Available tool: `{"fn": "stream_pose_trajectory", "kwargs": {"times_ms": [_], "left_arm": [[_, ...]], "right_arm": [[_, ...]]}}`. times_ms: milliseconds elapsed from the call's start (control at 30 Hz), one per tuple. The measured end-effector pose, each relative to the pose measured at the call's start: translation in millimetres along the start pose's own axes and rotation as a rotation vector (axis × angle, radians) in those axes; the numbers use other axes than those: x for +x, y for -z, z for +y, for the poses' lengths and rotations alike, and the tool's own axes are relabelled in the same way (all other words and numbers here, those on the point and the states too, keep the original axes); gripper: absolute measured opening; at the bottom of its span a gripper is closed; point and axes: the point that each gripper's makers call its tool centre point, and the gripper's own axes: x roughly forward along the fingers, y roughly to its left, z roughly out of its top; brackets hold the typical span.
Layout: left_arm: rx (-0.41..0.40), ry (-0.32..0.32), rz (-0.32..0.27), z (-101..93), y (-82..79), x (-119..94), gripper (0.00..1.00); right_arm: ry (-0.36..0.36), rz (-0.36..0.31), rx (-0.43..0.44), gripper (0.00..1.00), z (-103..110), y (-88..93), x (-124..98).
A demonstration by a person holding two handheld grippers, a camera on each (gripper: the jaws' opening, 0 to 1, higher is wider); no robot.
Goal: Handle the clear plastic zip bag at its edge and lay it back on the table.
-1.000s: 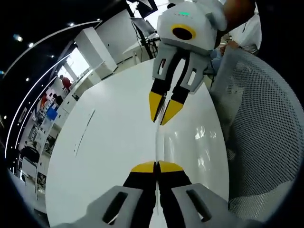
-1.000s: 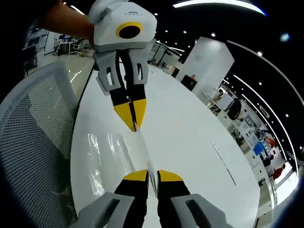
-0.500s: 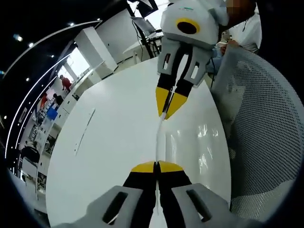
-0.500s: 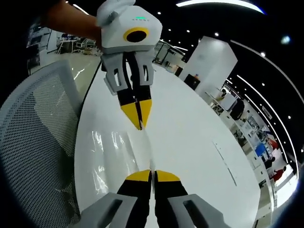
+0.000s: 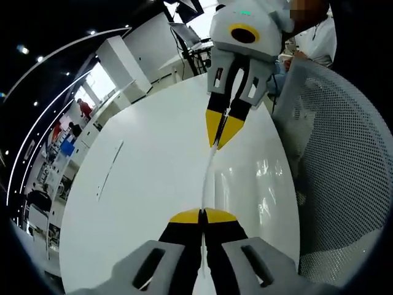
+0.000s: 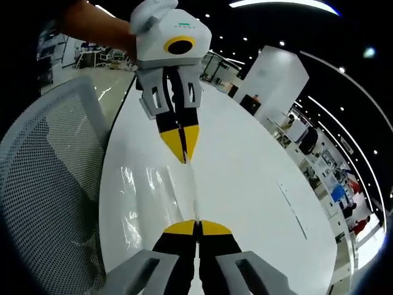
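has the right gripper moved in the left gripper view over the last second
Yes. Against the white table and mesh chair, the right gripper has shifted up and right in the view, its jaws closing onto the zip bag's edge.

No legible text, labels or numbers anywhere.

The counter [image 5: 147, 184] is glossy white, with pale glints of ceiling light. The zip bag [image 5: 245, 190] is clear and colourless, showing only as shiny streaks over the white. The left gripper [image 5: 202, 216] has yellow tips on black jaws and a light grey body; the right gripper [image 6: 197, 227] is coloured the same, with a yellow ring round a dark centre on its white housing. The chair [image 5: 344, 172] is grey mesh, finely dotted.
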Motion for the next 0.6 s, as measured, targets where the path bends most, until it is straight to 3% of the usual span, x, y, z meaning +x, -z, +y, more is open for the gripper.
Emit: {"fn": "stream_pose_trajectory", "kwargs": {"times_ms": [200, 600], "left_arm": [[0.038, 0.007, -0.001, -2.0, -1.8, 3.1, 0.0], [0.07, 0.042, -0.044, -9.5, -27.1, 11.1, 0.05]], "right_arm": [[-0.013, 0.007, -0.016, 0.0, 1.9, 1.5, -1.0], [-0.032, 0.012, -0.039, 0.0, 6.4, -0.2, 0.6]]}}
